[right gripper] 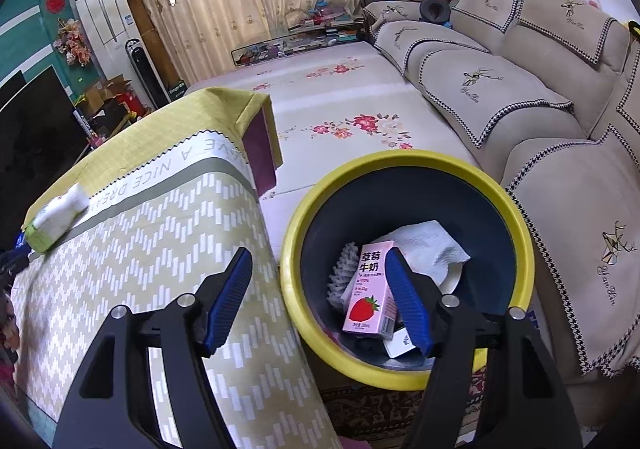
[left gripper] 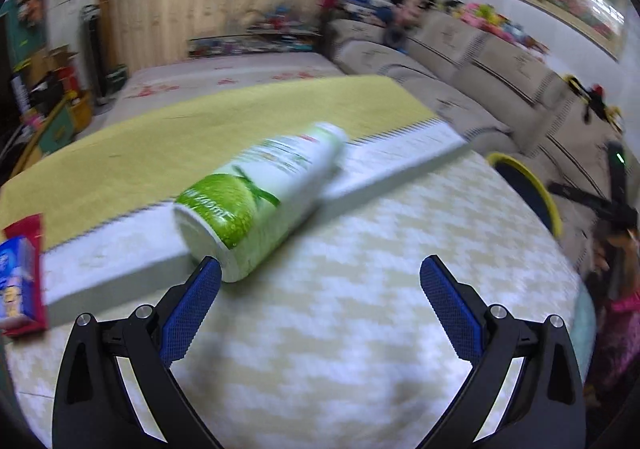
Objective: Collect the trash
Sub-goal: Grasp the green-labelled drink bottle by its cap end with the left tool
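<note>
On the table point(left gripper: 320, 329): bottle point(left gripper: 260, 197) uncollected, carton point(right gripper: 370, 293) binned in bucket point(right gripper: 400, 165), both grippers point(left gripper: 320, 269) point(right gripper: 320, 261) apart, empty.

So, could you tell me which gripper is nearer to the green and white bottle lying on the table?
Left. The left gripper is open right at the bottle; the right gripper, also open, hangs over the bin, well away.

Count relative to the yellow-rimmed bin point(right gripper: 408, 373): inside it one pink milk carton point(right gripper: 366, 295), one white paper towel point(right gripper: 430, 249), one small white box point(right gripper: 398, 345); on the table left of it one green-and-white bottle point(left gripper: 260, 193), one red-and-blue packet point(left gripper: 22, 273).
</note>
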A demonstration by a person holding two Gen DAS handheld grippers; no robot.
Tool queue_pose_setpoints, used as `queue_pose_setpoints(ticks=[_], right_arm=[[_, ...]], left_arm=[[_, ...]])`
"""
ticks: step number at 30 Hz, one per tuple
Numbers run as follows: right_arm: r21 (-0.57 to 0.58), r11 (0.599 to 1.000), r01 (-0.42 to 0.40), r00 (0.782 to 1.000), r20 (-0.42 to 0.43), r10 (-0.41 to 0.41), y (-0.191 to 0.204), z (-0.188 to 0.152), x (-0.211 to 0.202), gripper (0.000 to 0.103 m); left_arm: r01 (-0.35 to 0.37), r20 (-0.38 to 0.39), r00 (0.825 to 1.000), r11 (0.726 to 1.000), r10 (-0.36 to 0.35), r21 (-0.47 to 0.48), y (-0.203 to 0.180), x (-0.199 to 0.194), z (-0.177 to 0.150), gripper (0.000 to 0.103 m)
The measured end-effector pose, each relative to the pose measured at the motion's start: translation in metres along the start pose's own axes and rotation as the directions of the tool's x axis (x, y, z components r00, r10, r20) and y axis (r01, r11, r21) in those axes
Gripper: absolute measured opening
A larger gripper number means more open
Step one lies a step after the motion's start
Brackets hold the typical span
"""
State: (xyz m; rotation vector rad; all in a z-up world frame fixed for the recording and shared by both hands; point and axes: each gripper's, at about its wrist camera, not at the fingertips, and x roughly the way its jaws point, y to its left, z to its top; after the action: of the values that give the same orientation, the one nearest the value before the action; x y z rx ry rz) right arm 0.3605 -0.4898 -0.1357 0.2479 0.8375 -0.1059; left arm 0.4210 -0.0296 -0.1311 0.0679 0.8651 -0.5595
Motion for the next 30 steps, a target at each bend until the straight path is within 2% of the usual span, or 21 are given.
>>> queue_pose_setpoints(ticks=[3,7,12,17,20,25,30], right_arm=[[0.001,1.000,-0.004,1.000,0.007,0.004,-0.002,-0.003,-0.005,0.065],[0.011,1.000,0.001,1.000,0.013,-0.001,-0.011,-0.004,-0.010,0.066],[0.036,0.999,-0.009,1.000,0.017,0.008,-0.020,-0.005,-0.010,0.066],[0.039,0.999,-0.034,0.999,0.011,0.033,-0.017,-0.010,-0.008,0.066],[0.034,0.999,-0.037,0.999,0.007,0.036,-0.016,-0.012,-0.009,0.066],[0.040,0.998,-0.050,0.999,0.006,0.050,-0.014,-0.012,-0.007,0.066],[0.029,0.998,-0.057,0.998,-0.009,0.057,-0.010,-0.014,-0.001,0.066]], left_arm=[[0.068,-0.019,0.998,0.995,-0.066,0.076,-0.045,0.003,-0.007,0.097],[0.058,-0.033,0.998,0.989,-0.054,0.135,-0.072,-0.007,-0.012,0.096],[-0.079,-0.022,0.996,0.992,0.081,0.103,-0.053,-0.021,-0.002,0.096],[-0.135,-0.014,0.991,0.990,0.136,0.041,-0.024,-0.009,0.005,0.096],[-0.147,-0.024,0.989,0.988,0.148,0.040,-0.018,0.003,0.005,0.096],[-0.150,-0.019,0.988,0.988,0.150,0.020,-0.012,0.019,0.009,0.090],[-0.160,-0.026,0.987,0.987,0.160,-0.002,-0.002,0.032,0.011,0.073]])
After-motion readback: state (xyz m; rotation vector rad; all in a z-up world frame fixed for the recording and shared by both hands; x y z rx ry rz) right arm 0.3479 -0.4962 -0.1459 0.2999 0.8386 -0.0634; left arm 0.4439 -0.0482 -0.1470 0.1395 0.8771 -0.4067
